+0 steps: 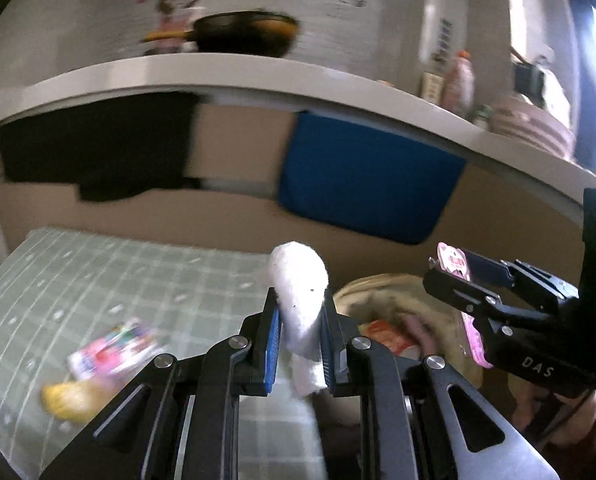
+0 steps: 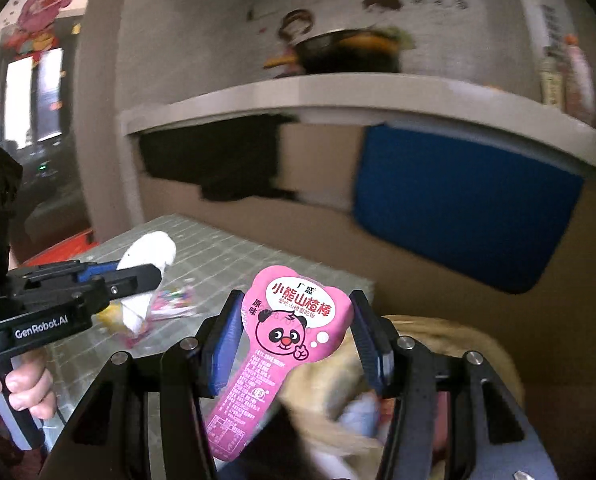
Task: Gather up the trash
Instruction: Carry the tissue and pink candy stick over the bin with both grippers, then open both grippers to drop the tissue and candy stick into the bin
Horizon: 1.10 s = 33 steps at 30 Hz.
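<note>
Left gripper (image 1: 299, 334) clamped on white tissue wad (image 1: 299, 280), above green checked table (image 1: 98, 272). Right gripper (image 2: 298, 340) pinching pink panda snack wrapper (image 2: 286, 344) over tan trash bag (image 2: 457, 344).

A white counter ledge (image 1: 226, 74) arcs across the upper field. On it, at 12 o'clock, stands a dark wok (image 1: 244, 34) with a yellow handle; at 2 o'clock, an orange-capped bottle (image 1: 457, 80) and a striped pink pot (image 1: 527, 124). The wall behind bears cartoon stickers (image 2: 296, 26). Below the ledge hang a black cloth (image 1: 98, 148) at 10 o'clock and a blue cloth (image 1: 365, 180) at 1 o'clock. A green checked table covering (image 1: 98, 280) fills 8 o'clock.
</note>
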Tool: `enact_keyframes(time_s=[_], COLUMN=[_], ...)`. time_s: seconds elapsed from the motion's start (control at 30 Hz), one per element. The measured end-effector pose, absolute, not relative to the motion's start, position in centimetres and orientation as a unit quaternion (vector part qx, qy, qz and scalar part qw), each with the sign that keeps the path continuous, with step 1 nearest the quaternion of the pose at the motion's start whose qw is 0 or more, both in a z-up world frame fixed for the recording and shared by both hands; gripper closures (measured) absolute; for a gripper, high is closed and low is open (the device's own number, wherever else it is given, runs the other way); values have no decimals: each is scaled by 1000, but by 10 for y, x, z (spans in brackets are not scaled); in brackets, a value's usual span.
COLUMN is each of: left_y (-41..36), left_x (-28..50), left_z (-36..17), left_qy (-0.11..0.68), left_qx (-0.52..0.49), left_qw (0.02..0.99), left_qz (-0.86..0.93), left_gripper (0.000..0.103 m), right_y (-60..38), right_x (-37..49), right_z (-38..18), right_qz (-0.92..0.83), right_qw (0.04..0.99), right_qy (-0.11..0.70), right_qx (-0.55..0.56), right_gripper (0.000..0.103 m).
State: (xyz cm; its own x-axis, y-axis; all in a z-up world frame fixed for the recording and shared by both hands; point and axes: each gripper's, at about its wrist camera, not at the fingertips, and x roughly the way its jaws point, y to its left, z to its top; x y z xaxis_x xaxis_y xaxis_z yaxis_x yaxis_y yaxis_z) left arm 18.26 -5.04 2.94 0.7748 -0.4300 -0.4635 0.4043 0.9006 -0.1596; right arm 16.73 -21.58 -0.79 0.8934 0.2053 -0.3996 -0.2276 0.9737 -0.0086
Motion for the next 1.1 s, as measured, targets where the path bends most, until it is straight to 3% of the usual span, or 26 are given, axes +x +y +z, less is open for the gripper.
enact_keyframes(time_s=[0.33, 0.73, 0.77, 0.9, 1.0, 1.1], left_y=[-143, -176, -177, -175, -166, -158], left_x=[222, 267, 266, 271, 273, 271], left_z=[-2, -51, -54, -59, -58, -54], left_qy=[293, 367, 370, 381, 380, 378], left_qx=[-3, -15, -16, -34, -55, -66], left_qw=[910, 876, 873, 856, 856, 860], left_qz=[-294, -314, -318, -347, -346, -336], left_gripper=[85, 85, 84, 55, 52, 52], right_y=[-305, -338, -339, -342, -340, -338], right_x=[173, 209, 210, 214, 214, 215], right_z=[-23, -69, -72, -81, -85, -85], right_qz=[21, 6, 6, 11, 9, 3], right_qw=[978, 966, 965, 963, 963, 964], right_qy=[209, 256, 259, 264, 263, 264], right_qx=[6, 37, 39, 51, 48, 43], right_gripper=[54, 54, 54, 51, 36, 36])
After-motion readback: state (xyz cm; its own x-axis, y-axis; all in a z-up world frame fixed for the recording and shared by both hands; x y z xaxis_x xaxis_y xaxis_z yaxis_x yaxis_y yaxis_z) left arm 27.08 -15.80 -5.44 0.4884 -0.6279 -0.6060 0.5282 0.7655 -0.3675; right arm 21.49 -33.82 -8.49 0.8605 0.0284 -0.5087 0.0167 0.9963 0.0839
